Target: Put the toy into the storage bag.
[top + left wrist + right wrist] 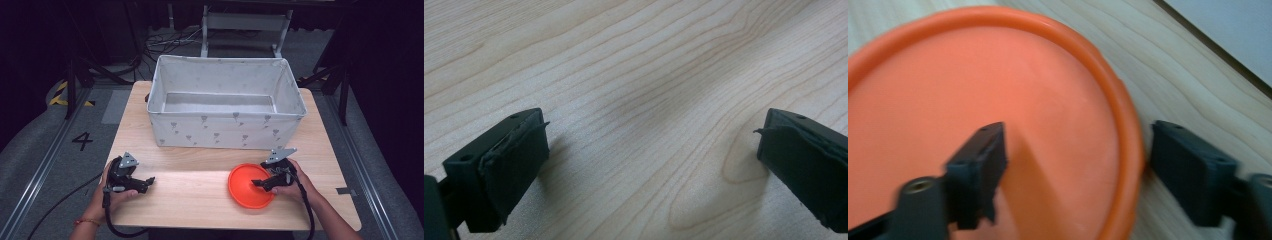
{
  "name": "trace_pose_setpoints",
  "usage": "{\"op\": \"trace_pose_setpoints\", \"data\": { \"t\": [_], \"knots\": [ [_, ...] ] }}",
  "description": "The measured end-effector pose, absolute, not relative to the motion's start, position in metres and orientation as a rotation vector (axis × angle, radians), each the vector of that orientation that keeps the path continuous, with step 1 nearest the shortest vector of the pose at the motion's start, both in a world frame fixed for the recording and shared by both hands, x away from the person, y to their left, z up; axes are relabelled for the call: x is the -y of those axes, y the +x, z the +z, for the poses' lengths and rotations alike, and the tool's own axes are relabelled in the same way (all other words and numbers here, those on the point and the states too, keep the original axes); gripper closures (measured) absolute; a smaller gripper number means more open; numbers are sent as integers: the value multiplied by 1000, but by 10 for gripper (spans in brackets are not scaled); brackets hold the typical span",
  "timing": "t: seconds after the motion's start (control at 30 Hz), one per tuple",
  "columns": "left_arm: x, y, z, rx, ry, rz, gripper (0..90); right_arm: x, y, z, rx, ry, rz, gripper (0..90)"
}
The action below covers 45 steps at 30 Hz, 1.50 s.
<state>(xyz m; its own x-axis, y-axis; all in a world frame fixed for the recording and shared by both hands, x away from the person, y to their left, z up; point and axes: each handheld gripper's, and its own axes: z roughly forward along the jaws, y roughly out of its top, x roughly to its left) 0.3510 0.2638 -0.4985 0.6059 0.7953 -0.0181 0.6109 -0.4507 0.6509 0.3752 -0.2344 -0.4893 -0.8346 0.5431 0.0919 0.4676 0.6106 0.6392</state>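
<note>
An orange plate (pixel 247 186) lies flat on the wooden table (pixel 200 195), right of centre near the front edge. My right gripper (pixel 261 183) is open and straddles the plate's right rim. In the right gripper view one jaw stands over the plate's inside (pixel 998 110) and the other outside the rim on the wood. My left gripper (pixel 149 181) rests at the table's front left, open, with bare wood (pixel 649 125) between its wide-apart jaws.
A large white fabric bin (pixel 226 102) with a grey print stands open at the back of the table, nothing visible inside. Dark stands, cables and a floor rail surround the table. Floor mark "4" (pixel 82 140) lies at left.
</note>
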Motion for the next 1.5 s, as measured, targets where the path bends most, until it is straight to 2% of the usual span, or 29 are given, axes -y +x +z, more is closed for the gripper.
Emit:
{"op": "trace_pose_setpoints", "data": {
  "t": [0.17,0.2,0.23,0.27,0.3,0.43,0.63,0.97,1.5],
  "knots": [
    [-264,351,-499,-1106,2210,383,5,231,376,-489,-2712,860,1047,375],
    [-264,351,-499,-1105,2212,379,5,232,378,-489,-2699,883,1053,446],
    [-264,351,-499,-1105,2212,379,3,232,378,-489,-2699,883,1053,446],
    [-264,352,-498,-1101,2214,380,3,235,382,-489,-2671,944,1093,562],
    [-263,353,-499,-1102,2212,380,2,236,384,-491,-2649,974,1131,606],
    [-261,356,-499,-1113,2209,377,2,233,387,-491,-2641,1003,1129,632],
    [-261,356,-499,-1111,2210,378,2,245,392,-487,-2671,1072,1191,742],
    [-261,356,-499,-1111,2210,380,3,250,381,-460,-2670,941,1267,829],
    [-261,355,-499,-1113,2209,383,6,223,347,-388,-2668,501,1038,830]
  ]
}}
